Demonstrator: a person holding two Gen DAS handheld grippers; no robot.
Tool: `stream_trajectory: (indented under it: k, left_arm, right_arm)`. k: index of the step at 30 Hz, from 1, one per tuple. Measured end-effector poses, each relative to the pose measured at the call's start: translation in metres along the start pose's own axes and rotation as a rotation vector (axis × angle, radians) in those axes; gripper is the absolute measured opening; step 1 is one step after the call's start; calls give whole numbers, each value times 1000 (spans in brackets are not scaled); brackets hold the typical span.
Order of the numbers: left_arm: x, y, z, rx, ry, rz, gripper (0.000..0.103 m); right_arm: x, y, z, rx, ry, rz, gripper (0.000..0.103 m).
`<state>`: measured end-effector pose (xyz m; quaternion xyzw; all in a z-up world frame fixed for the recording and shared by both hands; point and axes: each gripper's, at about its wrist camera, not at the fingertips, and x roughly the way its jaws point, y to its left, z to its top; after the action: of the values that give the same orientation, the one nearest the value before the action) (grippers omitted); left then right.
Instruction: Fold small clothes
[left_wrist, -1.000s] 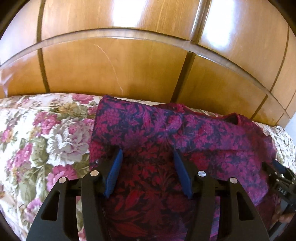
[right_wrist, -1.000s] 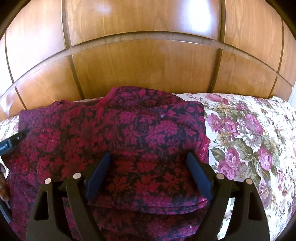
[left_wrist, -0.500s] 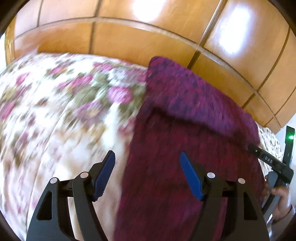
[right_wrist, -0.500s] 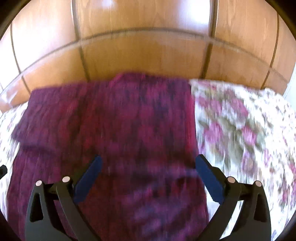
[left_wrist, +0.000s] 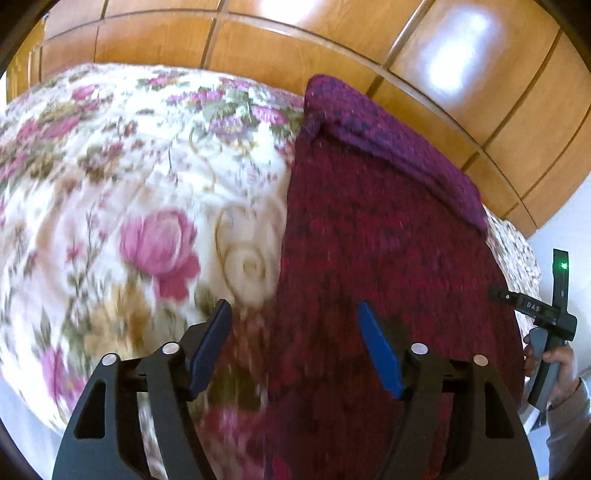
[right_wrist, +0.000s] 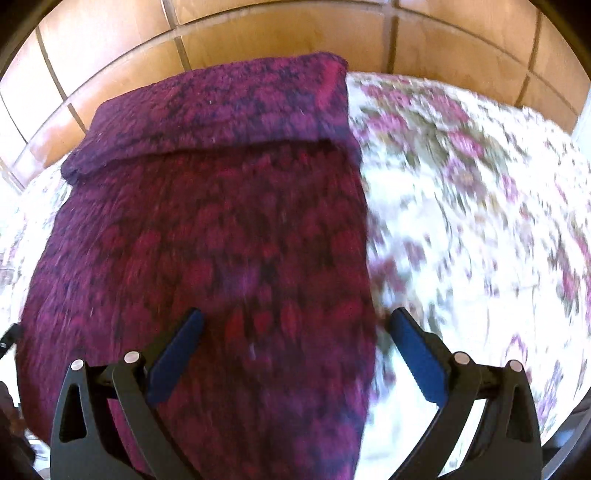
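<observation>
Crimson-and-purple patterned garment (left_wrist: 388, 236) lies flat on the bed, its far end already turned back toward the near side in a band that runs along the headboard side. It looks a thick, soft knit or woven cloth: limp, light for its bulk, not slippery, likely to sag if lifted by one point. Judged best taken at the two near corners or along the long side edges, one gripper to each, so the next fold carries over evenly.

Left gripper (left_wrist: 293, 345) hovers over the garment's left edge, jaws parted and having just closed slightly, nothing clamped; one finger stands over the bedspread, the other over the cloth. Right gripper (right_wrist: 293, 350) straddles the right edge in like manner, jaws spread wide after just opening, gripping nothing. The person's right hand (left_wrist: 554, 363) on its handle shows at the margin of the left view.

Floral bedspread (left_wrist: 147, 192), cream with pink roses, covers the bed and is yielding underfoot of the cloth. Behind it stands a polished, panelled wooden headboard (left_wrist: 369, 48). Both views are blurred; fine detail cannot be confirmed.
</observation>
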<state>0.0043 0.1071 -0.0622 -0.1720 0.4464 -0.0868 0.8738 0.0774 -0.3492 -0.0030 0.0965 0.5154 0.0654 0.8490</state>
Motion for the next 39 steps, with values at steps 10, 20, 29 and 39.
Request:
stream_trajectory:
  k: [10, 20, 29, 39]
  left_arm:
    - [-23, 0, -40, 55, 73, -82, 57]
    - [-32, -3, -49, 70, 131, -182, 19]
    - [-61, -12, 12, -41, 3, -471, 16]
    - [19, -28, 124, -135, 20, -449, 15]
  right_arm:
    - [-41, -4, -83, 17, 48, 190, 101]
    - [-60, 8, -110, -48, 147, 276, 31]
    - [-90, 13, -38, 49, -60, 445, 24]
    - [-27, -15, 63, 288, -77, 387, 23]
